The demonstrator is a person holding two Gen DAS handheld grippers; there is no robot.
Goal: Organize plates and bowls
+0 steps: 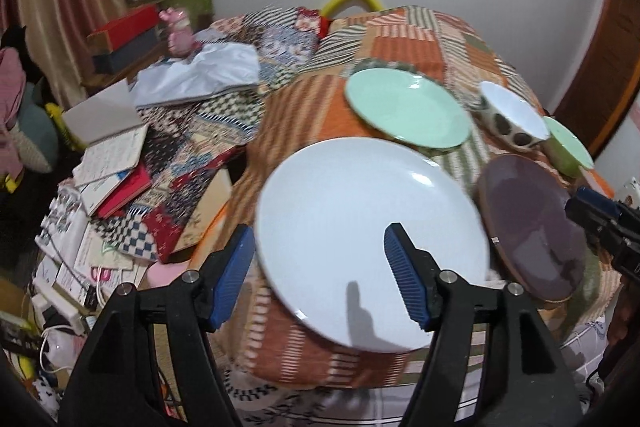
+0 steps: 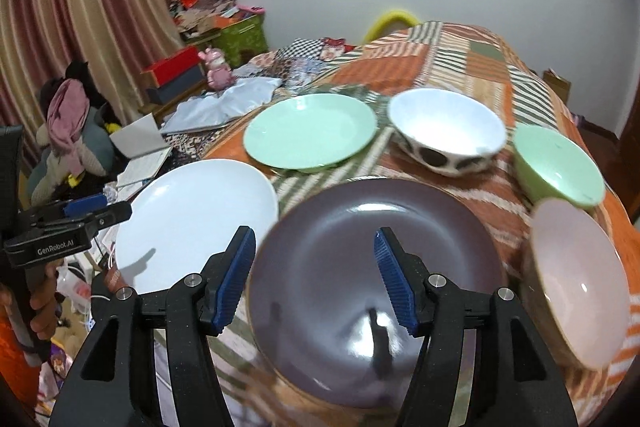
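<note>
White plate [image 1: 372, 243] under left gripper [image 1: 320, 279] | purple plate [image 2: 376, 291] under right gripper [image 2: 316, 279] | both jaws wide, empty

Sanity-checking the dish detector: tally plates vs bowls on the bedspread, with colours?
Plates: 3, namely white plate, mint green plate, dark purple plate.
Bowls: 3, namely white spotted bowl, green bowl, pink bowl.
Total: 6 dishes.

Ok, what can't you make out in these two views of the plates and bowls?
- Left view: the pale pink bowl is absent, past the right edge; the light green bowl is partly behind the spotted white bowl.
- Right view: the dark purple plate's near rim is blurred, and the right gripper covers part of it.
</note>
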